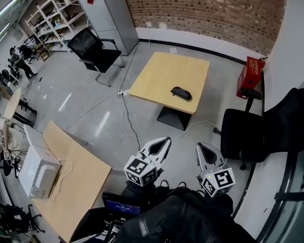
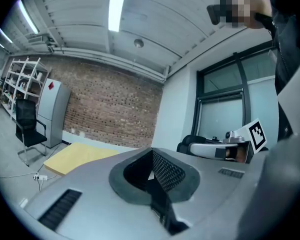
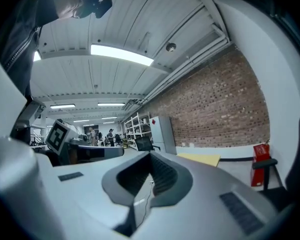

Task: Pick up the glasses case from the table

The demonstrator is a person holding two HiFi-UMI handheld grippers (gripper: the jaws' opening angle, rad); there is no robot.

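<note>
The black glasses case [image 1: 181, 92] lies near the front right edge of the small light-wood table [image 1: 162, 72] in the middle of the room. Both grippers are held close to the person's body, well short of the table. My left gripper [image 1: 166, 140] points toward the table with its jaws together and nothing in them. My right gripper [image 1: 199, 146] is beside it, jaws also together and empty. The left gripper view shows its shut jaws [image 2: 152, 153] and the table [image 2: 82, 156] far off. In the right gripper view the jaws [image 3: 151, 155] meet at the tip, with the table [image 3: 200, 159] beyond. Neither gripper view shows the case.
A black office chair [image 1: 243, 133] stands right of the grippers, with a red box [image 1: 251, 77] behind it. White cables [image 1: 126, 115] and a power strip [image 1: 122, 92] cross the floor left of the table. A black chair [image 1: 96, 49], a grey cabinet [image 1: 111, 14] and a second wood table [image 1: 76, 181] stand at left.
</note>
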